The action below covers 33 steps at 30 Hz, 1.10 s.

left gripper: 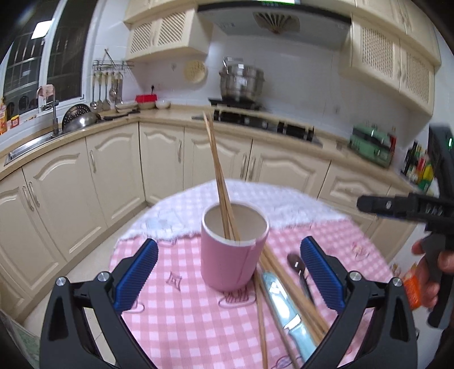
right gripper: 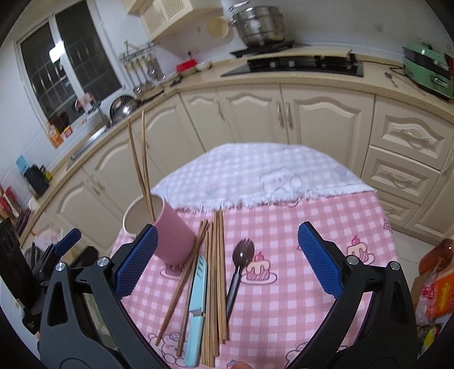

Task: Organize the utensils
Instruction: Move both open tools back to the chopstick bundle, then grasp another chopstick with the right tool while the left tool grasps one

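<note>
One pink cup (right gripper: pixel 167 227) holding two chopsticks (right gripper: pixel 142 167); one knife (right gripper: pixel 197 301), one spork (right gripper: pixel 237 266), loose chopsticks (right gripper: pixel 217 278) on checkered counter (right gripper: pixel 298 283); kitchen cabinets (right gripper: pixel 255 116) behind. Left tongs (left gripper: pixel 228 272) and right tongs (right gripper: pixel 227 261) both released.

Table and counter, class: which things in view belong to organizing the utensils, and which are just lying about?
Belong to the job:
pink cup
chopsticks in the cup
loose chopsticks
blue knife
spork

Lying about:
steel pot
green appliance
hanging ladles
orange packet
</note>
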{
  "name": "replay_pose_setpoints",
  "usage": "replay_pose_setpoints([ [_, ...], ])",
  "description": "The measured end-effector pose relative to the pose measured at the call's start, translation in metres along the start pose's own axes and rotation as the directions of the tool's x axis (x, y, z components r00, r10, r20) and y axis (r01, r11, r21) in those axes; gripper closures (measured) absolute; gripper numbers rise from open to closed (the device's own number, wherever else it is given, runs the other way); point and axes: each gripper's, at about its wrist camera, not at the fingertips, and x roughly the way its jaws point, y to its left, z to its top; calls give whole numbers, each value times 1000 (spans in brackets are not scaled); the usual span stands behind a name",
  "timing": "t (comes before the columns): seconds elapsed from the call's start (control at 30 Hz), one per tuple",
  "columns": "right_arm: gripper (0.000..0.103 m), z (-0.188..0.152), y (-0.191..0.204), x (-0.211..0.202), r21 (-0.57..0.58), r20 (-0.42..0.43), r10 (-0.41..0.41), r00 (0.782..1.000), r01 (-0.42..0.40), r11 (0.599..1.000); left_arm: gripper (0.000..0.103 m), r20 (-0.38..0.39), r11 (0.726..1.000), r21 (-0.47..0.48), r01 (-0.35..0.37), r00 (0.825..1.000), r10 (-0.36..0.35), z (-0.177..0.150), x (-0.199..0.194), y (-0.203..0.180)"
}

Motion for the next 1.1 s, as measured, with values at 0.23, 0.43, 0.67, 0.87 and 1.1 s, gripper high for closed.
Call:
replay_pose_setpoints([
  [0.23, 6, -13, -13, 28, -35, -114, 20, 993, -24, 999, 5, -147, 998, 32, -54, 987, 58, -26, 30, -13],
  [0.43, 6, -31, -34, 45, 7, -176, 12, 984, -11, 1000, 5, -268, 993, 104, -63, 959, 89, -42, 60, -25],
  [0.67, 6, -46, -40, 60, -17, -247, -24, 969, 20, 1000, 13, -358, 988, 144, -60, 927, 108, -55, 89, -29],
  [0.87, 14, -53, -24, 75, -105, -290, -29, 957, -2, 994, 31, -408, 990, 132, -40, 909, 91, -61, 102, -26],
  [1.1, 65, -52, -3, 106, -190, -357, -9, 934, -64, 980, 40, -428, 989, 146, -16, 900, 77, -60, 111, -33],
])
